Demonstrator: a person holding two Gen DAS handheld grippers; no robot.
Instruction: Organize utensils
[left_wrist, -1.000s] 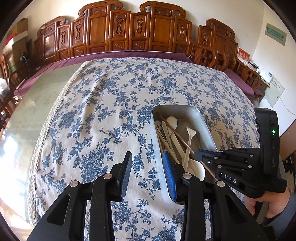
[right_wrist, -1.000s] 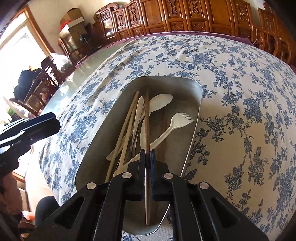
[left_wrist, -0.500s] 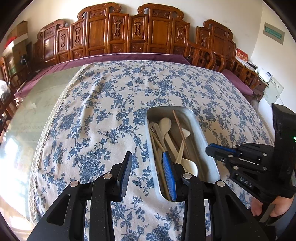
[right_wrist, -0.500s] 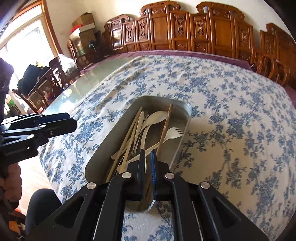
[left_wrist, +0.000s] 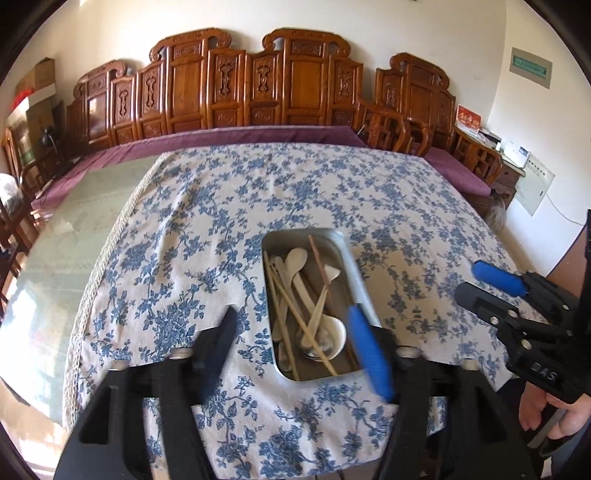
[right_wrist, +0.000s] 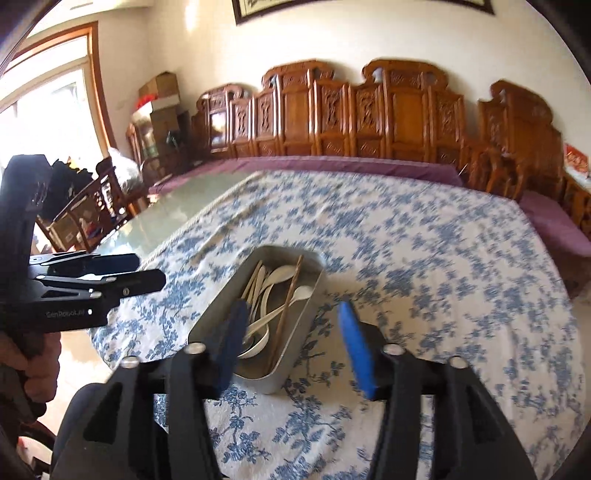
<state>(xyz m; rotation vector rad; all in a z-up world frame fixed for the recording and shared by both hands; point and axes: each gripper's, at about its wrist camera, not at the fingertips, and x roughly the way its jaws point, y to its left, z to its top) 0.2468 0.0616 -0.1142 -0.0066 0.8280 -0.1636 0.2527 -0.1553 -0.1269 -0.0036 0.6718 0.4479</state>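
Observation:
A metal tray (left_wrist: 352, 269) (right_wrist: 218, 314) sits on the floral tablecloth near the table's front edge. It holds white spoons (left_wrist: 297, 260), a white fork (left_wrist: 328, 280), wooden chopsticks (left_wrist: 284, 310) and a brown chopstick (left_wrist: 321, 266) (right_wrist: 290, 295). My left gripper (left_wrist: 291, 328) is open and empty, held above and in front of the tray. My right gripper (right_wrist: 291, 336) is open and empty, raised above the tray's near end; it also shows in the left wrist view (left_wrist: 480, 284), to the right of the tray.
The blue floral tablecloth (left_wrist: 258, 192) covers most of a glass-topped table (left_wrist: 74, 236). Carved wooden chairs (left_wrist: 258, 85) line the far wall. More chairs and boxes (right_wrist: 92, 206) stand at the left by a window.
My right gripper let go of the brown chopstick into the tray, opened, and lifted back. Both grippers have pulled back and up from the tray.

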